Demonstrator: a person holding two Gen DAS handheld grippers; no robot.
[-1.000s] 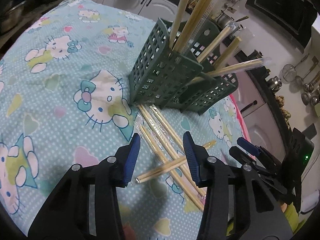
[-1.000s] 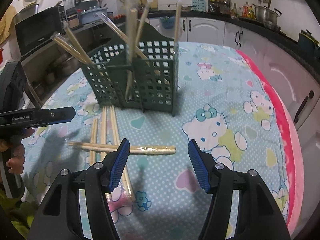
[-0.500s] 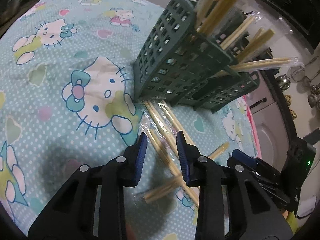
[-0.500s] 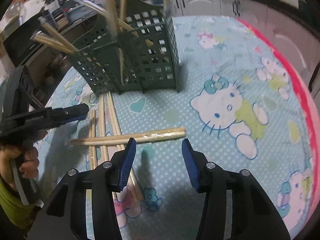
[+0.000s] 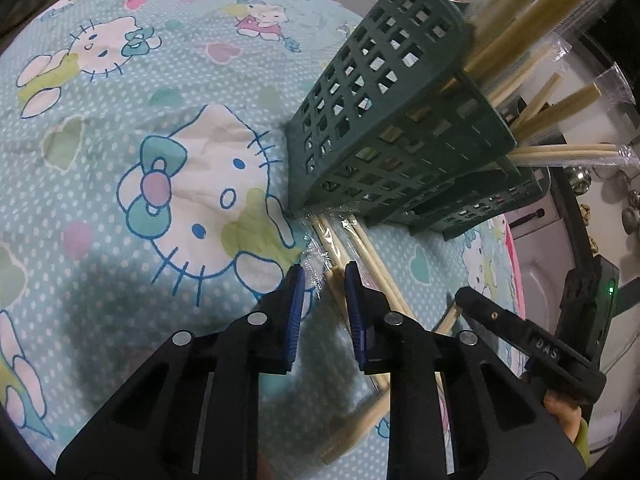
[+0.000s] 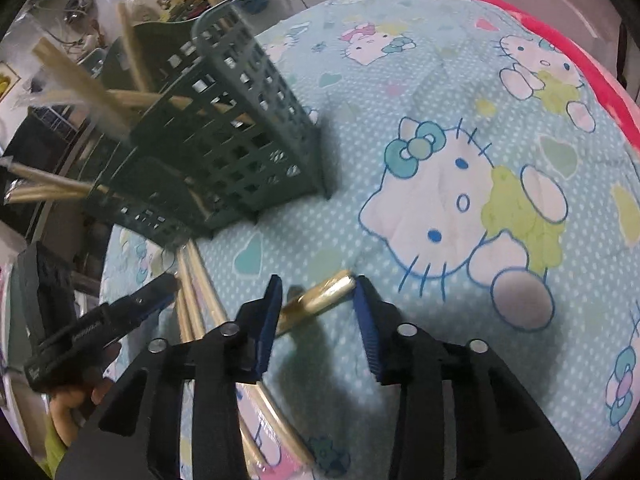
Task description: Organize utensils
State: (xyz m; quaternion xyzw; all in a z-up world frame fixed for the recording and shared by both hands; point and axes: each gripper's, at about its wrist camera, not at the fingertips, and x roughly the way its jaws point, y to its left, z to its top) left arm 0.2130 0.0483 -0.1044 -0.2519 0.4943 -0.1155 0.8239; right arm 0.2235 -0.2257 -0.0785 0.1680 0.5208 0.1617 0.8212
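Left wrist view, left gripper (image 5: 322, 280): jaws closing, a wrapped chopstick pair (image 5: 335, 280) between them, pads not clearly pressing yet.
Left wrist view, axis: long axis running from near to far, toward the foot of the green holder (image 5: 396, 128); lying on the table cloth (image 5: 120, 128).
Right wrist view, right gripper (image 6: 317, 292): jaws closing, still released, straddling the tip of the crossing chopstick pair (image 6: 320, 298).
Right wrist view, axis: slanting from far right to near left, across the jaws' gap.
Right wrist view, nearer hand: right for the crossing pair; left gripper (image 6: 160, 288) lower left, by the other pairs.
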